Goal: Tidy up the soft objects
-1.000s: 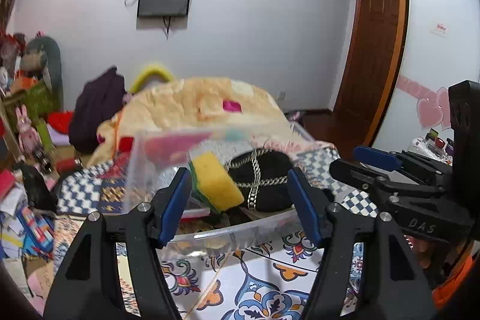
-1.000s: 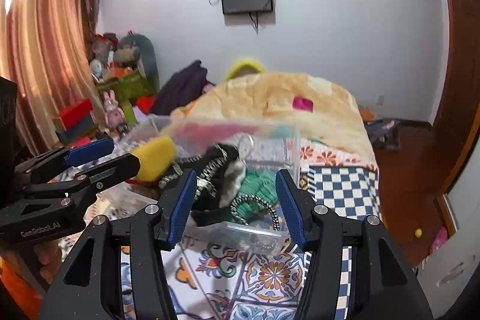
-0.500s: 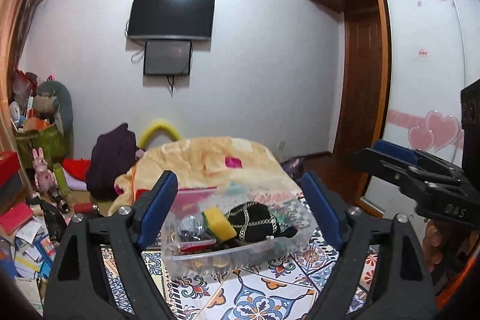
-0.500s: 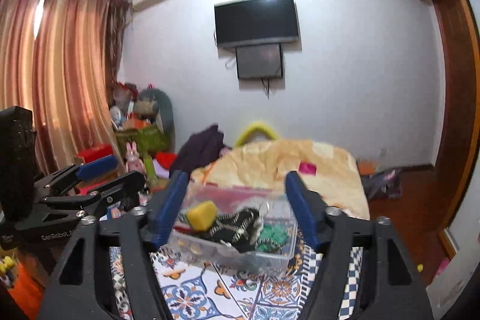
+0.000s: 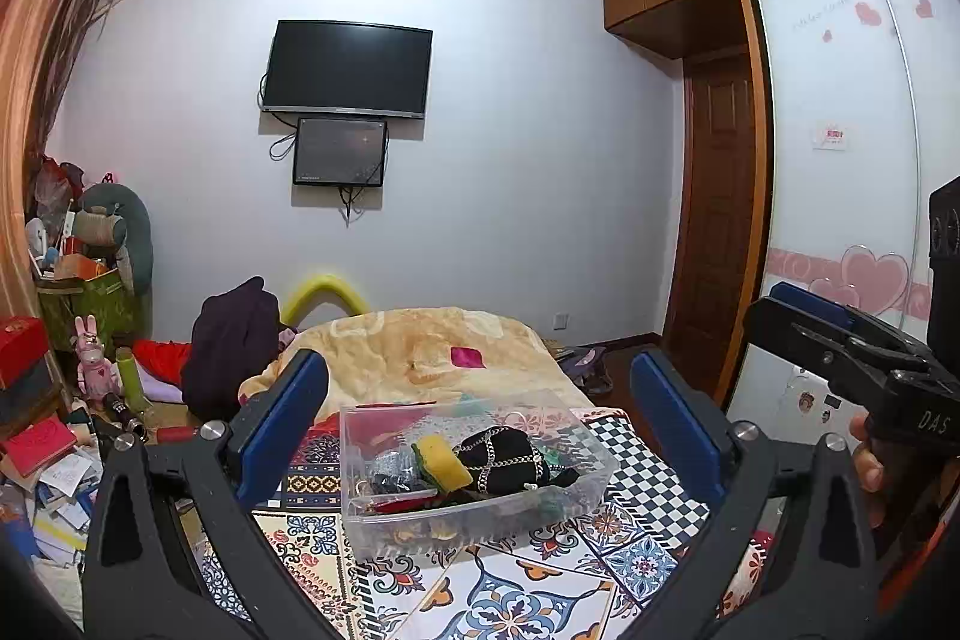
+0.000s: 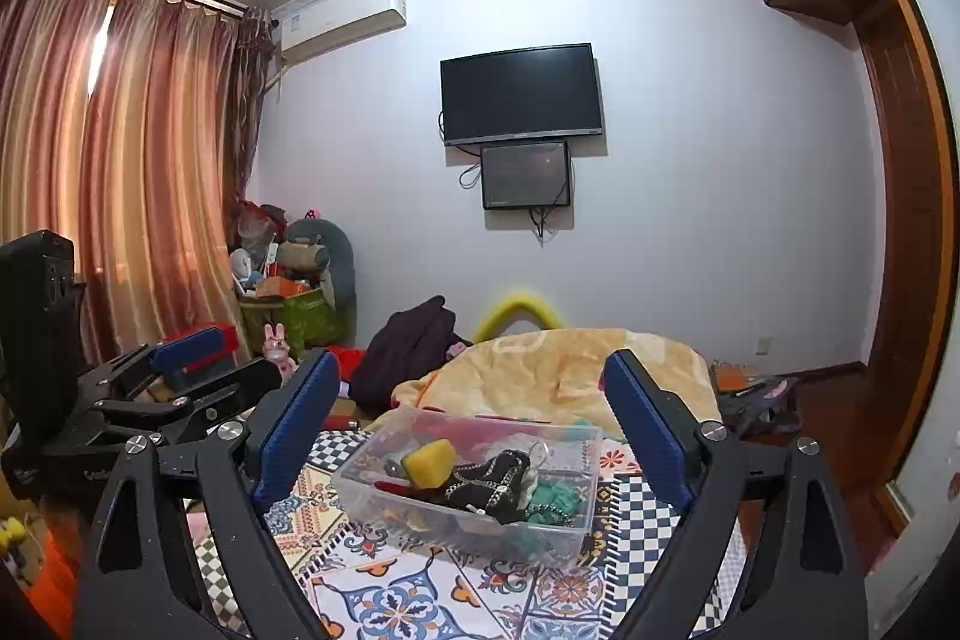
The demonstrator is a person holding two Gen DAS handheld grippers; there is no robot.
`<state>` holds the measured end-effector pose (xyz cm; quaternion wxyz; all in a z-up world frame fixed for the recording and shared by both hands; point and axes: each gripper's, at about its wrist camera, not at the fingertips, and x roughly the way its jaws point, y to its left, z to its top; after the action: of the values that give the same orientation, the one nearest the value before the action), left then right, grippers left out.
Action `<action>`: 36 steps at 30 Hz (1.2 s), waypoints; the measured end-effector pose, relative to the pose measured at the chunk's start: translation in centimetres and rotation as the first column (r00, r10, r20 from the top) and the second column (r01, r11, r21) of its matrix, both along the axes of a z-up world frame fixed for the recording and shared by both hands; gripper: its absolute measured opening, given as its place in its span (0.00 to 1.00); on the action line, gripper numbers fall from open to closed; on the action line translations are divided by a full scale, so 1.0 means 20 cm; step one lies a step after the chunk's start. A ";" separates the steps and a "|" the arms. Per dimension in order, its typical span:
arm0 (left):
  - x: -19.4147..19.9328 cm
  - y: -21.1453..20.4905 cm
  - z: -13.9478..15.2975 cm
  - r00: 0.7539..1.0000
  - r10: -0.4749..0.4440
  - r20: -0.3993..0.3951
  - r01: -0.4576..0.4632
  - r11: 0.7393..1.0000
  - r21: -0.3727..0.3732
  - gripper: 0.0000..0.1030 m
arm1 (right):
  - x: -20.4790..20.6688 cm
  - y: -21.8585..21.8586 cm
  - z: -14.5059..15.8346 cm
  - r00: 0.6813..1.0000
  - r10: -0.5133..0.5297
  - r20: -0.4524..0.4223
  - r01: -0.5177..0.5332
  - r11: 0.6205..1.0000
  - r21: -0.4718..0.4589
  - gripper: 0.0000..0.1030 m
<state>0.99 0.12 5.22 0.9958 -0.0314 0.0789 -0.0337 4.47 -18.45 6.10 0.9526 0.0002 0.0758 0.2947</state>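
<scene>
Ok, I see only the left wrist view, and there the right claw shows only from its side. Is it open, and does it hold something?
Observer: In the right wrist view the right claw is wide open, with nothing between its fingers. The clear bin shows through the gap, apart from it.
Operator: Good. Does something lie behind the black piece in the bin?
Observer: Yes, a teal-green soft item lies beside the black chain-trimmed piece, at the bin's near right corner in that view.
</scene>
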 end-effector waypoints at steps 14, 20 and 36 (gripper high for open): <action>-0.01 0.00 -0.02 1.000 0.004 -0.004 -0.004 1.000 -0.003 1.00 | -0.03 -0.04 -0.04 1.000 0.000 -0.013 0.001 1.000 0.017 0.95; -0.01 0.01 -0.02 1.000 0.005 -0.005 -0.005 1.000 -0.001 1.00 | -0.03 -0.05 -0.04 1.000 0.003 -0.013 -0.003 1.000 0.019 0.95; -0.01 0.00 -0.03 1.000 0.005 -0.007 -0.005 1.000 0.002 1.00 | -0.03 -0.05 -0.05 1.000 0.005 -0.014 -0.005 1.000 0.011 0.95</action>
<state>0.76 0.15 4.64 0.9956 -0.0310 0.0825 -0.0312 3.90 -19.54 5.14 0.9513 0.0074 0.0807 0.2975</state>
